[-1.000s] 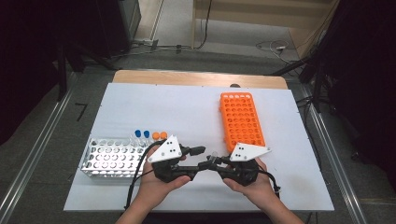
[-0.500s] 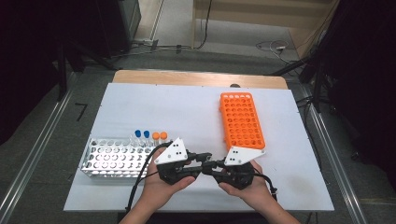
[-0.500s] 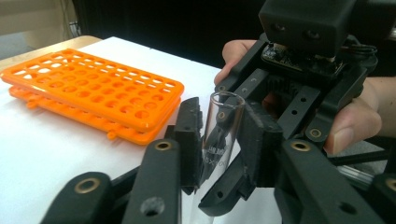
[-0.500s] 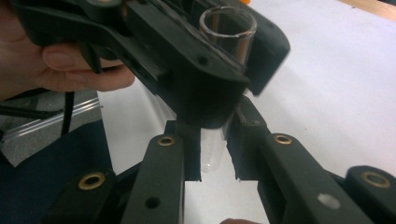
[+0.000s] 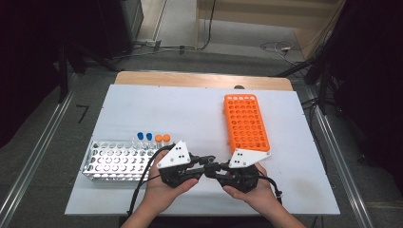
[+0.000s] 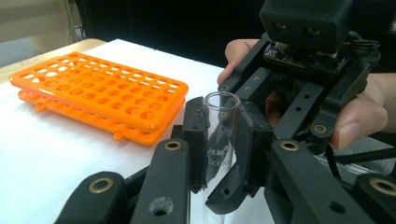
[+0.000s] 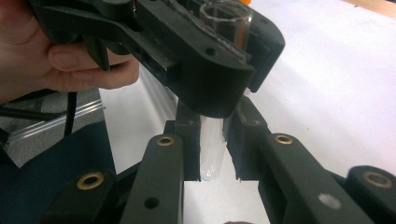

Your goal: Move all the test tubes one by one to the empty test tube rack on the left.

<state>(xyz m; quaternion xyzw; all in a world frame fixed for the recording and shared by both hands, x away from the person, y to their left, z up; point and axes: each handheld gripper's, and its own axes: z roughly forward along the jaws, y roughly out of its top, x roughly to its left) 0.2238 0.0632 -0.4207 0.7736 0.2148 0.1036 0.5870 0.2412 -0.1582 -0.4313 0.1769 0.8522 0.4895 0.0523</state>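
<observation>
Now left gripper (image 6: 219, 140) and right gripper (image 7: 212, 140) both clamp glass tube (image 6: 220, 135) (uncapped, upright).

White table (image 5: 199, 111): orange rack (image 5: 246, 123), clear rack (image 5: 119, 161) (capped tubes).

The left claw (image 5: 205, 162) has just been closing, and its jaws now press on the clear glass tube (image 6: 220, 135), clamped on both sides near the open mouth. A second ago that claw stood a little apart from the right claw (image 5: 215, 169); now the two tips meet nose to nose over the white surface (image 5: 190, 109).
</observation>
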